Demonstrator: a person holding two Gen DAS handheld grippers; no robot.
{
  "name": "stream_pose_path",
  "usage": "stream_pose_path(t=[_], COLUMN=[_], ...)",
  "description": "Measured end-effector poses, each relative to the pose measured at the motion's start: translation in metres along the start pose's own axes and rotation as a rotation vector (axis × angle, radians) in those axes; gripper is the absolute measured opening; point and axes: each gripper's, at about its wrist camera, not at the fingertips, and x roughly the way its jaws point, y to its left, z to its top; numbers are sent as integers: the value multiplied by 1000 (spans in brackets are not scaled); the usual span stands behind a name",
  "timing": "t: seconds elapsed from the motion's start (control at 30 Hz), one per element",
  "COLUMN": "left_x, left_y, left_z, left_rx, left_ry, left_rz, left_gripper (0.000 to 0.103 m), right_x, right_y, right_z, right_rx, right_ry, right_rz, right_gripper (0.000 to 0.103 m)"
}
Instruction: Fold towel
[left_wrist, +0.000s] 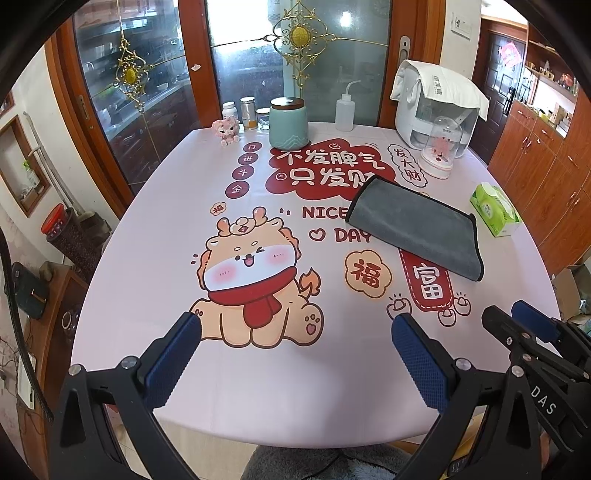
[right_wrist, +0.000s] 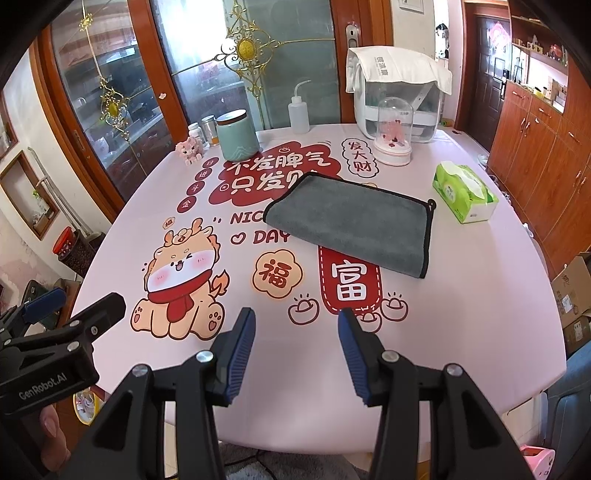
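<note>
**Folded towel lies far from both pairs of open fingers**

The surface (left_wrist: 155, 258) is a large table with a pink printed cloth that shows a cartoon dragon and red signs. At its far right corner stands a white appliance (left_wrist: 424, 110) with a white cloth over its top. Just in front of it is a clear dome (left_wrist: 441, 147) on a pink base.

The grey towel (left_wrist: 413, 225) lies flat on the right half of the surface, already doubled over, with its black edge trim at the right side. It is beyond both grippers and touches neither of them. A green tissue box (left_wrist: 495, 210) sits near it on the right, apart from it.

The left gripper (left_wrist: 295, 347) hovers over the near edge, its fingers spread wide and empty, with the towel ahead and to the right. The right gripper (right_wrist: 295, 350) is beside it, fingers also apart and holding nothing, with the towel straight ahead, well apart.

A teal jar (left_wrist: 288, 122) and a squeeze bottle (left_wrist: 345, 110) stand at the far edge.
</note>
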Motion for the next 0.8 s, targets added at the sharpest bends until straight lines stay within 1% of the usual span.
stream_pose_path(t=[0.23, 0.47, 0.8], left_x=[0, 0, 1], left_y=[0, -1, -10], left_z=[0, -3, -5], left_rx=[0, -1, -2], left_ry=[1, 0, 4], left_rz=[0, -3, -5], left_gripper=[102, 102, 102], right_x=[0, 3, 7], right_y=[0, -4, -4], right_z=[2, -4, -3], right_rx=[0, 2, -2], right_ry=[1, 11, 20], right_rz=[0, 3, 4], right_gripper=[47, 47, 47])
